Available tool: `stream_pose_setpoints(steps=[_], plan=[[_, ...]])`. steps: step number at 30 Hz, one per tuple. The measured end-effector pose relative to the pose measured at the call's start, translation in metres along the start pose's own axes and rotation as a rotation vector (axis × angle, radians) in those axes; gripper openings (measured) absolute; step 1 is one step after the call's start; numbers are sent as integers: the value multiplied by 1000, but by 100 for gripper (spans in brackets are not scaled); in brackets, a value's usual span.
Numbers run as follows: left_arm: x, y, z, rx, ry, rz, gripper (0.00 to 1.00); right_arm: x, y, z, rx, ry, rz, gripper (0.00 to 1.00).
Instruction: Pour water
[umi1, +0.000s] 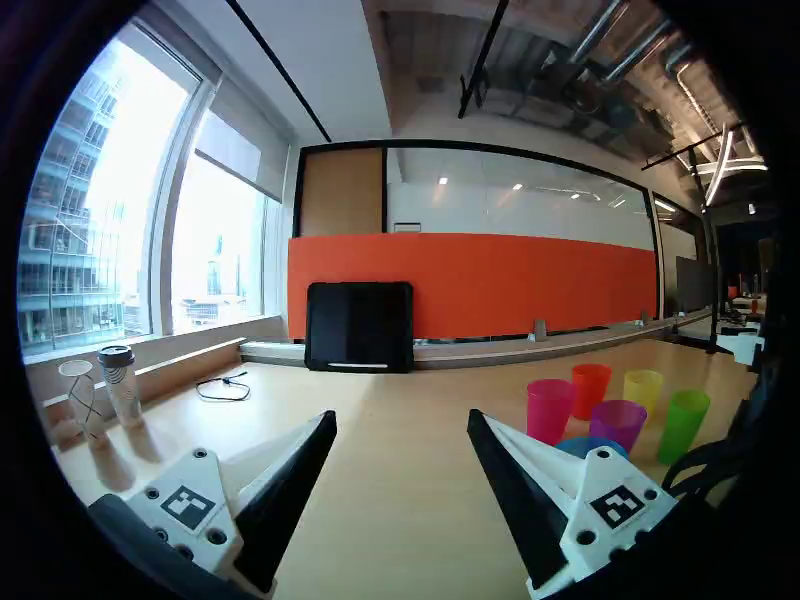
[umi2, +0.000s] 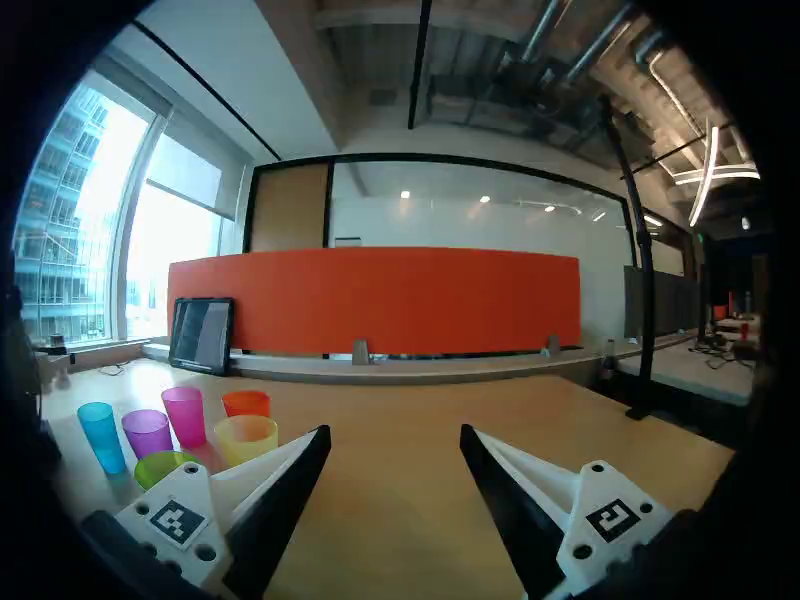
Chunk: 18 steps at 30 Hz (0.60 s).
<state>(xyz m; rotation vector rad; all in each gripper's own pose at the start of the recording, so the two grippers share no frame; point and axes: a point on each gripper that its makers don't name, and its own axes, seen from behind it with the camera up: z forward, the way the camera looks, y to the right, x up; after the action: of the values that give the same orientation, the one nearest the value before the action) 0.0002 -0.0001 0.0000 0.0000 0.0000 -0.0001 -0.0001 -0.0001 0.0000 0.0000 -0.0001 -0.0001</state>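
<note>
The left gripper (umi1: 401, 418) is wide open and holds nothing. The right gripper (umi2: 395, 430) is wide open too, and it is empty. Both hang over the table (umi1: 400, 500) and touch no cup.

The cups (umi2: 185, 415) stand in a tight bunch on the table. In the left gripper view they sit off to the right. In the right gripper view they sit off to the left, with the yellow cup (umi2: 245, 438) and the green cup (umi2: 165, 467) just beside that gripper's finger. The pictures do not show which cup has water in it.

The cups stand so close that a finger going for one could bump the next one and tip it. They look thin and light, so a hard squeeze could bend one and push water out. A fast tilt could make the water miss and run over the table.
</note>
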Motion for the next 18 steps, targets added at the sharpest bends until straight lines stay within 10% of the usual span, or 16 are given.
stream_pose_setpoints(steps=[18], plan=[[17, -10, 5, 13, 3, -35, 97, 43, -9, 3, 40, 14, -40, 100]])
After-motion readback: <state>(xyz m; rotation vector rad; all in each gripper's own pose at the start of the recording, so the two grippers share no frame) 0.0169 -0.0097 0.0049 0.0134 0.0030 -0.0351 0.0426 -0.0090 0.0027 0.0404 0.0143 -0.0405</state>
